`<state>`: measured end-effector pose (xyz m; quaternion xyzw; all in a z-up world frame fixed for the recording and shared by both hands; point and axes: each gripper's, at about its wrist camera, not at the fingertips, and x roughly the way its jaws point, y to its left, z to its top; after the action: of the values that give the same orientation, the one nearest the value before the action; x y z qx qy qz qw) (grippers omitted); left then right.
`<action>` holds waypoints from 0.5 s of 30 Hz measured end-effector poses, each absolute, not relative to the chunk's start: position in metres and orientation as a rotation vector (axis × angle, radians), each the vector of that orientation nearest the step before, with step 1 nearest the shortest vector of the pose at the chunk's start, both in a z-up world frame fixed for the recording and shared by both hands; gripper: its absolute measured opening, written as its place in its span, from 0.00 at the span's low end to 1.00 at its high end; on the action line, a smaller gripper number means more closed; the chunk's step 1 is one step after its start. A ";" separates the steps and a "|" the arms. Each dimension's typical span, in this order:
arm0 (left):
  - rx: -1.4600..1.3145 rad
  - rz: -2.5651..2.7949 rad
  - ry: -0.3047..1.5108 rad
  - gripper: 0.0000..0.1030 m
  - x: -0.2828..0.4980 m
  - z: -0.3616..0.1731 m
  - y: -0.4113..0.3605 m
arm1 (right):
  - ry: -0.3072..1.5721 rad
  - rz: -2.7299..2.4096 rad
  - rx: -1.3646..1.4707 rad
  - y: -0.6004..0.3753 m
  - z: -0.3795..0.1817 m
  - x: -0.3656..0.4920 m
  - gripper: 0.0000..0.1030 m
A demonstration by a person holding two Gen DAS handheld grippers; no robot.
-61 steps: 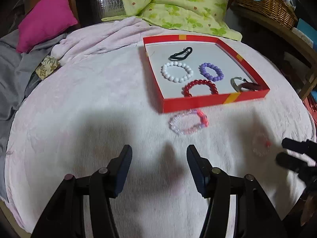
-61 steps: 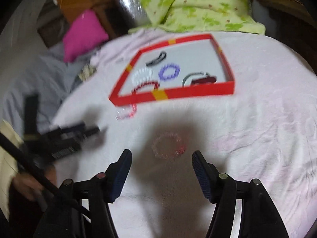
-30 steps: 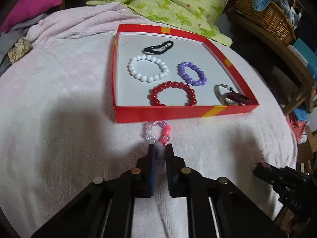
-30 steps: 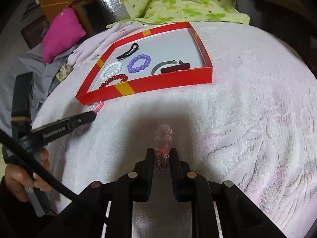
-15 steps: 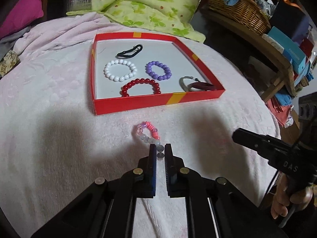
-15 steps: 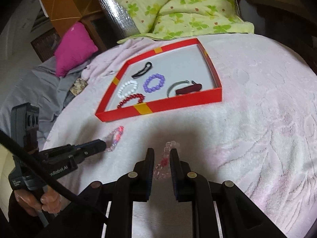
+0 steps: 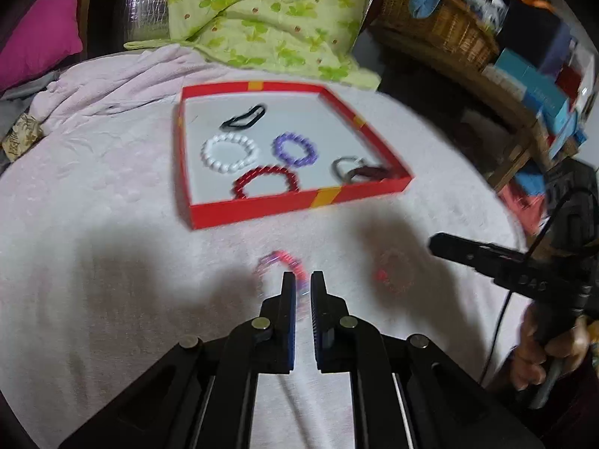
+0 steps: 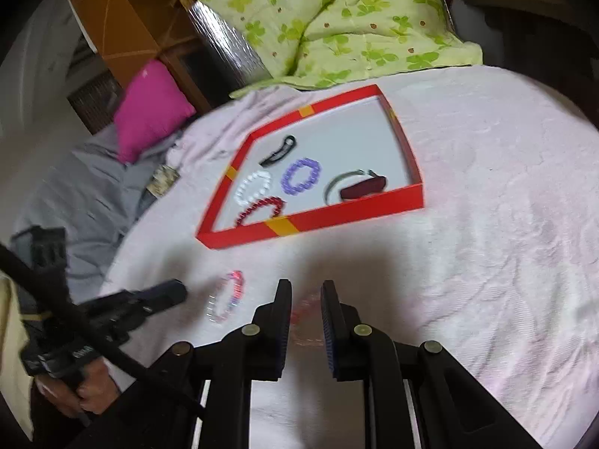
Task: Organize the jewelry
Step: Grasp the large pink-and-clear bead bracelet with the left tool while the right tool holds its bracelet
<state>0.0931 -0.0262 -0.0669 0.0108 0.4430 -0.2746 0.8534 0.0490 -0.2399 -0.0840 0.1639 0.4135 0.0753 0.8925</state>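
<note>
My left gripper (image 7: 302,286) is clamped down on the pink-and-clear bead bracelet (image 7: 279,262), pinching just one short stretch of the loop while the rest dangles out ahead of the fingertips, lifted off the pale pink blanket (image 7: 112,224). That's my first worry: it's a thin bite on round slick beads, and if the loop swings as I carry it, it could slide out and drop back on the blanket, or catch the near wall of the red tray (image 7: 299,202) instead of clearing it.

The tray sits ahead of both grippers and already holds a white bead bracelet (image 7: 229,152), a purple one (image 7: 295,149), a dark red one (image 7: 266,183), a black hair clip (image 7: 245,116) and a silver and maroon bangle pair (image 7: 359,172). Not much bare floor in the front half, so a sloppy drop could land on the dark red bracelet and tangle.

Over on the right, my right gripper (image 8: 306,301) is closed on the pale pink bracelet (image 8: 303,314), again by one small part. The picture is smeared there, so I honestly can't tell how securely it's seated. Both grippers are near each other and heading for the same tray, so I reckon bumping one into the other, or knocking a dangling loop loose, is the other real risk.
</note>
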 end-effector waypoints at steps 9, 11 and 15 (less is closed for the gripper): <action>0.094 -0.460 1.005 0.41 0.109 -0.093 -0.026 | 0.989 0.092 0.271 -0.235 -0.114 0.063 0.20; 0.098 -0.463 1.007 0.41 0.112 -0.095 -0.030 | 0.995 0.084 0.237 -0.230 -0.118 0.065 0.25; 0.115 -0.463 1.020 0.41 0.119 -0.104 -0.039 | 0.961 0.064 0.110 -0.214 -0.120 0.064 0.25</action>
<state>0.1188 -0.0386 -0.1036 0.0545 0.4834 -0.2197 0.8456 0.0642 -0.2143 -0.1195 0.0530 0.4619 0.0310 0.8848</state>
